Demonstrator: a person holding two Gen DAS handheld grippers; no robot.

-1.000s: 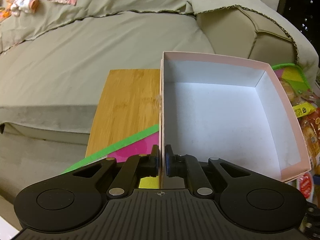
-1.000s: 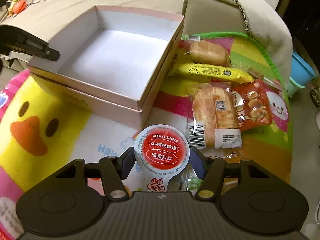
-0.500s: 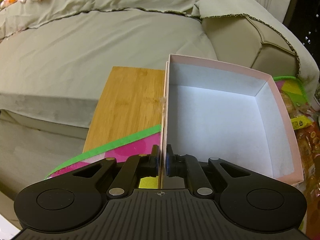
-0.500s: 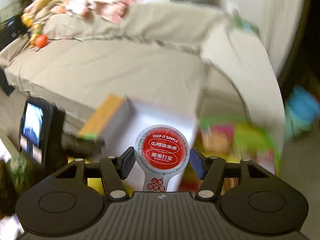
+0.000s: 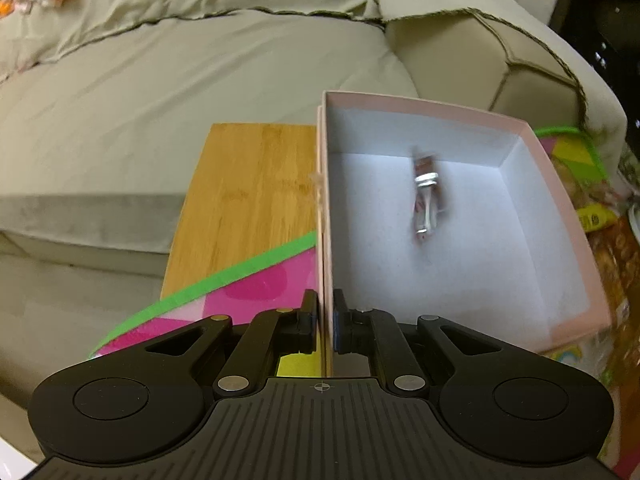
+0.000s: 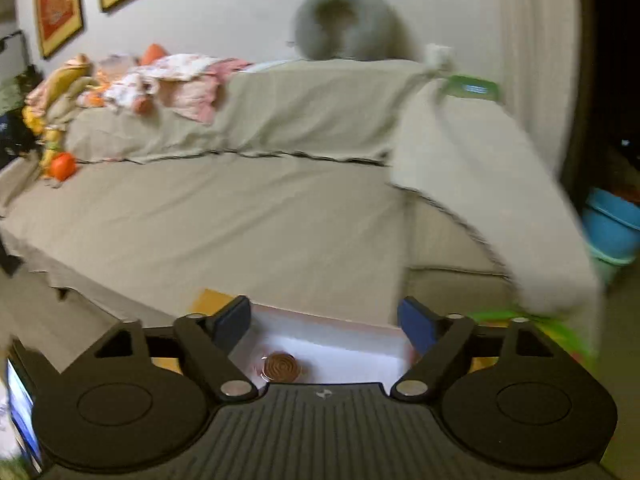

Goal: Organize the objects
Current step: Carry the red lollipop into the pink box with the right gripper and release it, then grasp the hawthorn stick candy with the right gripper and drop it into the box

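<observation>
A pink box with a white inside stands on the play mat. My left gripper is shut on its near left wall, one pad on each side. A round snack cup shows as a blur inside the box, apart from both grippers. My right gripper hangs above the box, its jaws opening with nothing between them. In the right wrist view the cup shows its brown spiral underside just below and behind the fingers.
A wooden board lies left of the box, against the beige sofa. The pink and green play mat lies under the box. Snack packets lie right of it. A blue basin stands at the far right.
My right gripper rose with the red-lidded cup and tilted up toward the sofa, then its jaws spread and the cup dropped into the box. The left gripper kept its grip.
</observation>
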